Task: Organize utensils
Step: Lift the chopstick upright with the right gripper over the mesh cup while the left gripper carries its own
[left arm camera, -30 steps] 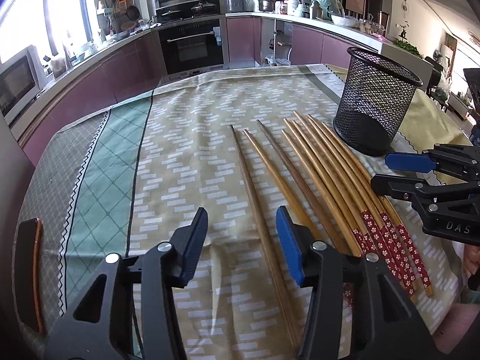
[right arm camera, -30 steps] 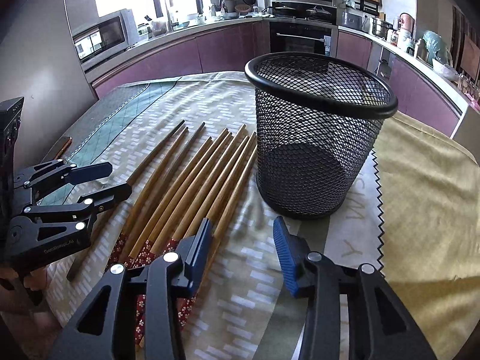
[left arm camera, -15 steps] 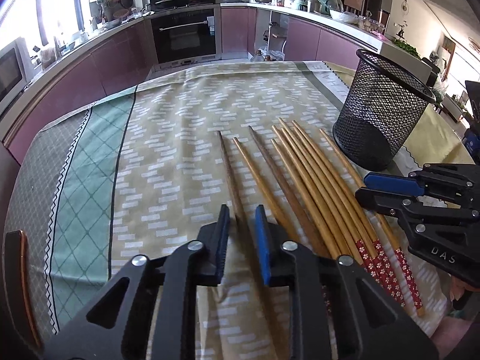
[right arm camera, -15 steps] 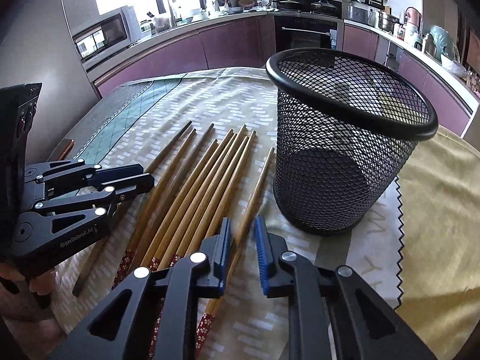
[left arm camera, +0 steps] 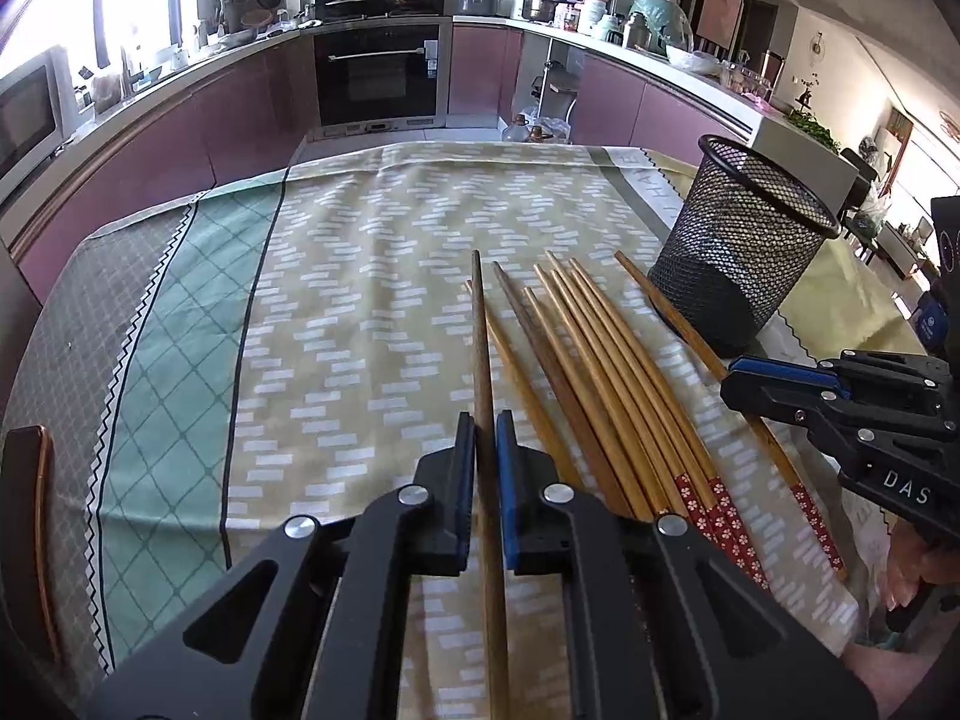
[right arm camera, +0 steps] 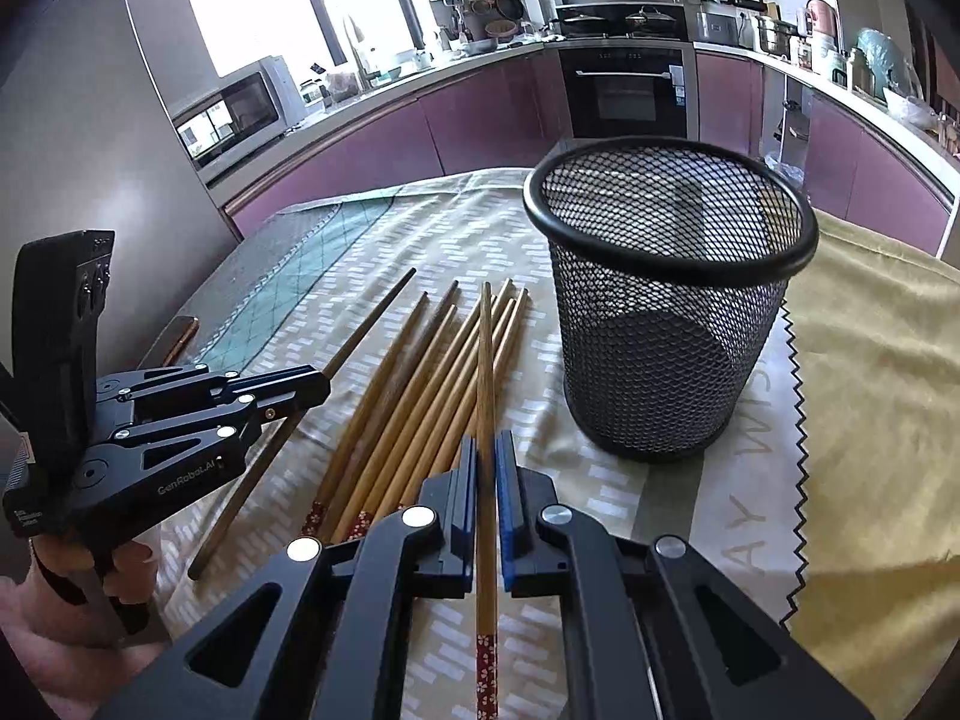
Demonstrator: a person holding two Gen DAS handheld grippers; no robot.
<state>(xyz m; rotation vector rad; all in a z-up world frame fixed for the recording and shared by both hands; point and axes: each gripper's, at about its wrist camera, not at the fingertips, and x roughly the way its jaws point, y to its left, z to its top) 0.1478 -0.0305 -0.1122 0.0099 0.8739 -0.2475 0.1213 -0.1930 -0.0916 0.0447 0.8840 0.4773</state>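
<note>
Each gripper has just closed on one chopstick; lift unevenly and it may pivot, missing the basket at frame right.

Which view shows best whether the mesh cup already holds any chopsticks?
The right wrist view: the mesh cup stands close and its open mouth faces the camera, with no chopsticks visible inside. The left wrist view shows the same cup small at the right edge, mostly side-on, its inside hard to read.
</note>
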